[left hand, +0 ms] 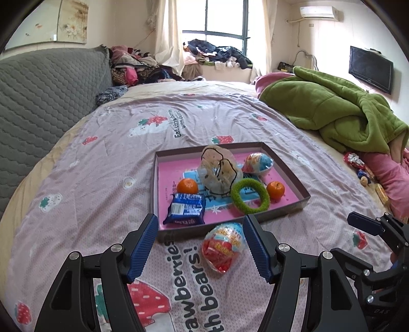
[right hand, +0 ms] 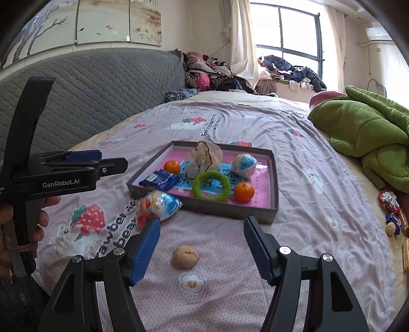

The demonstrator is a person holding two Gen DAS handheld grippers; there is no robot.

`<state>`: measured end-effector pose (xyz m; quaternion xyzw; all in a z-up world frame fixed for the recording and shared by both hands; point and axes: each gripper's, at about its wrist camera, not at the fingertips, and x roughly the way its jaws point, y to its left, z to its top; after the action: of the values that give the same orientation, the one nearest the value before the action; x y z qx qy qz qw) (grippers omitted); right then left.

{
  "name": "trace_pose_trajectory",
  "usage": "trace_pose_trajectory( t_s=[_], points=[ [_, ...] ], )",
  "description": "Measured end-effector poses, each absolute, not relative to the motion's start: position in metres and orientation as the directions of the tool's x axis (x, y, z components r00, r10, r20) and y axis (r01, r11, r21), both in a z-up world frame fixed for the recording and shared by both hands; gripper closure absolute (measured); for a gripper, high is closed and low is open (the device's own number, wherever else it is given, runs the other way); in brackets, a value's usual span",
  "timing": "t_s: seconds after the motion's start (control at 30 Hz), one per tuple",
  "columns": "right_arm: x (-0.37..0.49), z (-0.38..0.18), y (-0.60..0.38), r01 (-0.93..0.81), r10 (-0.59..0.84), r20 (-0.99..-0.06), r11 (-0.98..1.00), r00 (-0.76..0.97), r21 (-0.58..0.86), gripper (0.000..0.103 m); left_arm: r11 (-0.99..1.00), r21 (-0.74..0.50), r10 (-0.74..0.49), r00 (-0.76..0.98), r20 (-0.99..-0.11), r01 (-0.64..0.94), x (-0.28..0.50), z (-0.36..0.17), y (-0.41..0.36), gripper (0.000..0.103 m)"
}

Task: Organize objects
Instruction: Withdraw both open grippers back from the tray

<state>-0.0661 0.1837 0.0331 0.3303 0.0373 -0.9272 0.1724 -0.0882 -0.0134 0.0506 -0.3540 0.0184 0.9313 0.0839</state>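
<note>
Left hand-held gripper [left hand: 199,246]: jaws wide open, egg-shaped snack pack [left hand: 223,246] lying between the fingers, nothing gripped
Right hand-held gripper [right hand: 202,249]: spread open too, walnut [right hand: 185,256] on the bed [right hand: 294,229] between the fingers
Tray [right hand: 274,176]: just past both, holding two oranges, green ring [right hand: 211,185], blue biscuit pack [left hand: 184,208], another egg pack

room is lit brightly by daylight from window [left hand: 225,23], which is blown out w/ glare. shadows kept soft. edges are bent & vignetted by fisheye; focus is held sharp thruout.
</note>
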Motion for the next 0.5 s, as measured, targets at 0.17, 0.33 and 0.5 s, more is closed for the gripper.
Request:
trace_pose_trajectory(
  t_s=[0.17, 0.33, 0.5],
  points=[
    [-0.062, 0.025, 0.179, 0.356, -0.301, -0.639, -0.933, -0.708, 0.045, 0.036, -0.984, -0.011, 0.139, -0.731, -0.668, -0.177, -0.085, 0.039, -0.011, 0.033],
    [-0.059, 0.016, 0.175, 0.366, -0.299, -0.656, -0.930, -0.693, 0.037, 0.036, -0.980, 0.006, 0.145, -0.726, -0.672, -0.201, -0.082, 0.025, -0.007, 0.033],
    [-0.059, 0.010, 0.174, 0.366, -0.297, -0.668, -0.930, -0.682, 0.039, 0.036, -0.976, 0.002, 0.156, -0.713, -0.684, -0.216, -0.081, 0.015, -0.004, 0.033]
  ],
)
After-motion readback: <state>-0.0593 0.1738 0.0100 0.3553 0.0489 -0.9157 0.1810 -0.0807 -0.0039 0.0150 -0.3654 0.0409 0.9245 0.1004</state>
